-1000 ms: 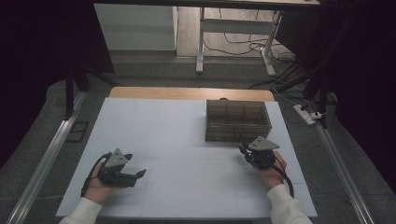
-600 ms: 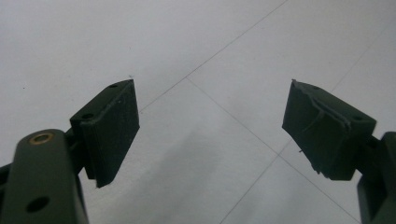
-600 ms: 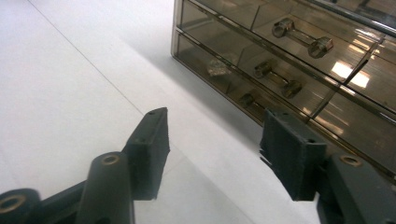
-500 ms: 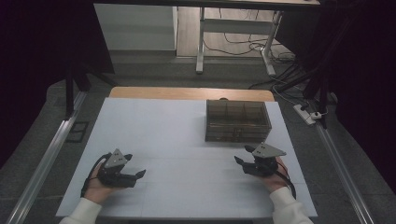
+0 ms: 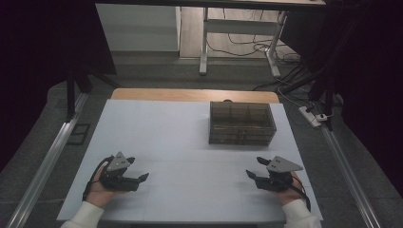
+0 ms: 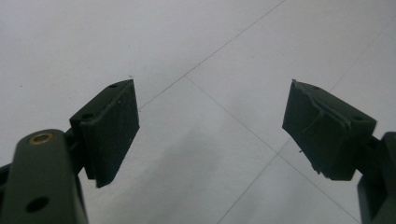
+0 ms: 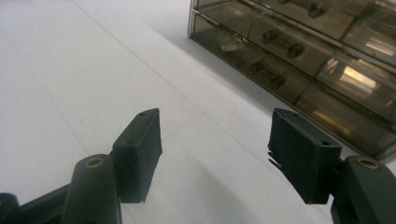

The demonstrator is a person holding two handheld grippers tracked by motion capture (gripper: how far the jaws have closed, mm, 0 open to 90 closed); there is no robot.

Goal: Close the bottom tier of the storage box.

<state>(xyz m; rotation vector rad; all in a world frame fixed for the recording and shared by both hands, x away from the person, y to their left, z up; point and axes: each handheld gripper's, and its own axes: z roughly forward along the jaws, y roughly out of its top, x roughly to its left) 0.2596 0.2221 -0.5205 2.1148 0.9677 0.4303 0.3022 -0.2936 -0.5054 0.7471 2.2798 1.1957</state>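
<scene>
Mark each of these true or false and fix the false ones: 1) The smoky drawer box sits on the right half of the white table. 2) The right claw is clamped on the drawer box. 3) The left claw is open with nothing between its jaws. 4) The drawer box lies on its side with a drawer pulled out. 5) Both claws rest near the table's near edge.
1) True: the drawer box sits on the right half of the table.
2) False: the right claw stands apart from the box; its jaws have just been opening, with nothing between them.
3) True: the left claw is open over bare table.
4) False: it stands upright, drawers shut.
5) True.
</scene>
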